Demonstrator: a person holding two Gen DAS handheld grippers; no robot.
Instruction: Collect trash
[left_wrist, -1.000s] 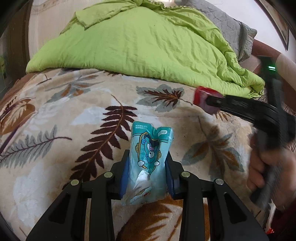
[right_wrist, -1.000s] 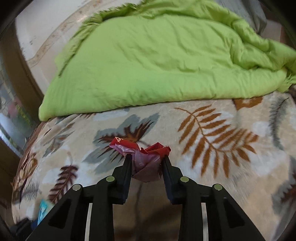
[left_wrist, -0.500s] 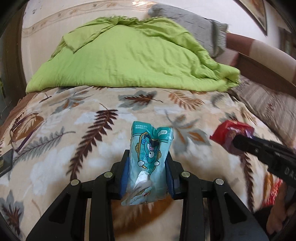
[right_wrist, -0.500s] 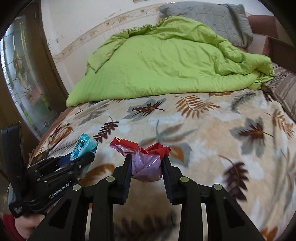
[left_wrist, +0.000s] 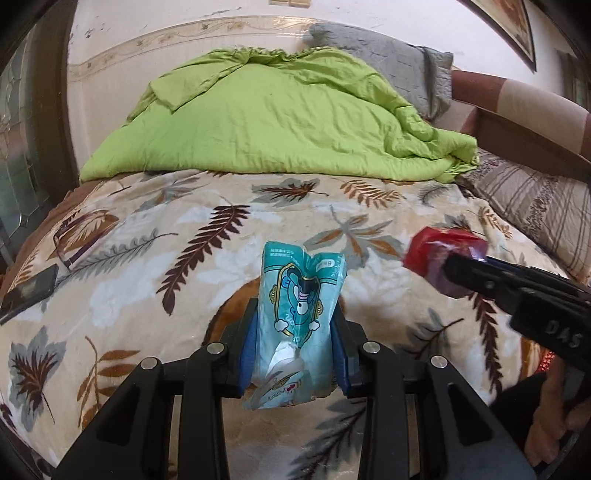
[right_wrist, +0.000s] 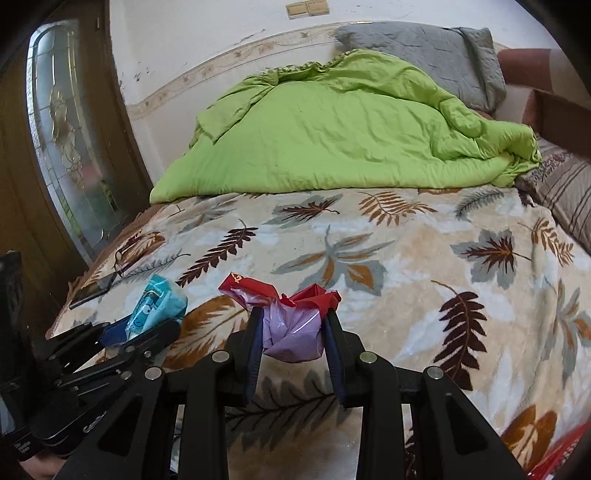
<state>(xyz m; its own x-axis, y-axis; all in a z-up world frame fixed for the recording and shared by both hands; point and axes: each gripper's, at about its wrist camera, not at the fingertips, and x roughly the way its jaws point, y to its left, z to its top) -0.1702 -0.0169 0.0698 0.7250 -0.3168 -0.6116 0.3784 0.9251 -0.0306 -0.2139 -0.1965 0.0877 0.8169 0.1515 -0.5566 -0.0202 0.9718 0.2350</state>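
Teal crinkly plastic snack wrapper (left_wrist: 299, 314) sits clenched in your left gripper (left_wrist: 295, 354) above the leaf-print blanket (left_wrist: 147, 288); your right gripper (right_wrist: 293, 350) pinches a crumpled red and lilac plastic wrapper (right_wrist: 291, 321). Both look light, soft and slippery; grip them mid-body

Left gripper (left_wrist: 295, 336) and right gripper (right_wrist: 293, 330) angle downward, jaws clamped; a hand (left_wrist: 554, 424) grips at four o'clock.
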